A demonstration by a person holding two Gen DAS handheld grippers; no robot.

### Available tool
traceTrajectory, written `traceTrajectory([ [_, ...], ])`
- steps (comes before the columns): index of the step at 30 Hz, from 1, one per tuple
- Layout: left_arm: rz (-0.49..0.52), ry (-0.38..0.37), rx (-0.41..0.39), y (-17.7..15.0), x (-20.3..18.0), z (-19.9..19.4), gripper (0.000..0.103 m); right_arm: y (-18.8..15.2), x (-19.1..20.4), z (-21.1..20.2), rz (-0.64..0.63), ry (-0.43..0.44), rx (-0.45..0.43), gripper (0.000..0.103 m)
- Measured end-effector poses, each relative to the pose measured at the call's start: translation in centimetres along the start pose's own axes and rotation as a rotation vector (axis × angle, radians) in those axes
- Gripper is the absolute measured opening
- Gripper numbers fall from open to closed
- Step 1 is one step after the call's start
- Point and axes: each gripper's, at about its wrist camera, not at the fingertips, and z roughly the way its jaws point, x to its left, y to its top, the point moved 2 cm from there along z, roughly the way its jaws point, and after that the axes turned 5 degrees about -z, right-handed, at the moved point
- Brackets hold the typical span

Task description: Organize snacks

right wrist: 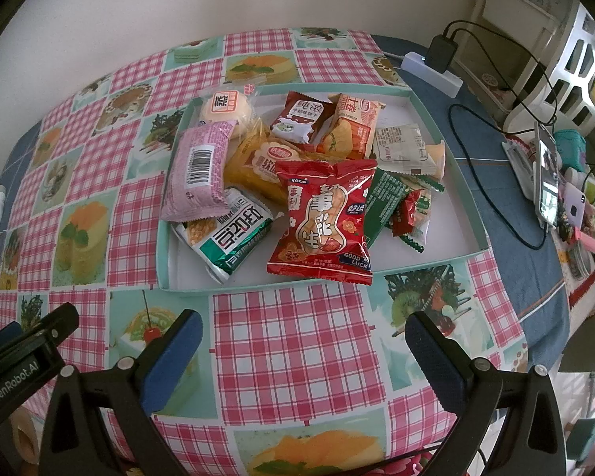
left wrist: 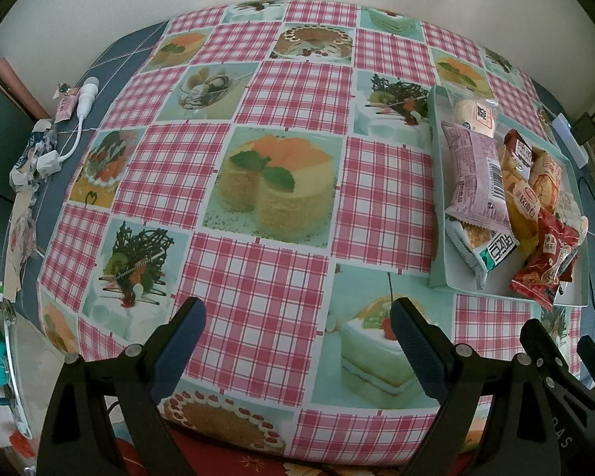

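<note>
A shallow teal-rimmed white tray [right wrist: 462, 182] on the checked tablecloth holds several snack packets: a red peanut bag [right wrist: 323, 218], a pink packet [right wrist: 200, 172], a green-and-white packet [right wrist: 234, 244], a yellow cake packet [right wrist: 258, 162] and a round bun [right wrist: 224, 113]. The tray also shows in the left wrist view [left wrist: 436, 182] at the right. My right gripper [right wrist: 301, 341] is open and empty, just short of the tray's near rim. My left gripper [left wrist: 297, 329] is open and empty over bare cloth, left of the tray.
A power strip with charger and cables [right wrist: 436, 65] lies behind the tray. A propped phone [right wrist: 547, 174] and small clutter stand at the right edge. A white cable and plug [left wrist: 85, 97] and torn wrappers [left wrist: 35, 158] lie at the table's left edge.
</note>
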Motion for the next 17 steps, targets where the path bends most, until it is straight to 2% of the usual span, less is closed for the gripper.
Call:
traceTrajectory([
  [11, -0.007, -0.006, 0.004, -0.1, -0.1, 0.0, 0.094, 0.1, 0.1, 0.0, 0.001, -0.001, 0.001, 0.103],
  [15, -0.006, -0.013, -0.048, 0.0, -0.2, -0.9, 0.094, 0.1, 0.1, 0.0, 0.001, -0.001, 0.002, 0.103],
  [17, -0.004, -0.015, -0.049, 0.0, -0.2, -1.0, 0.094, 0.1, 0.1, 0.0, 0.001, -0.001, 0.002, 0.103],
])
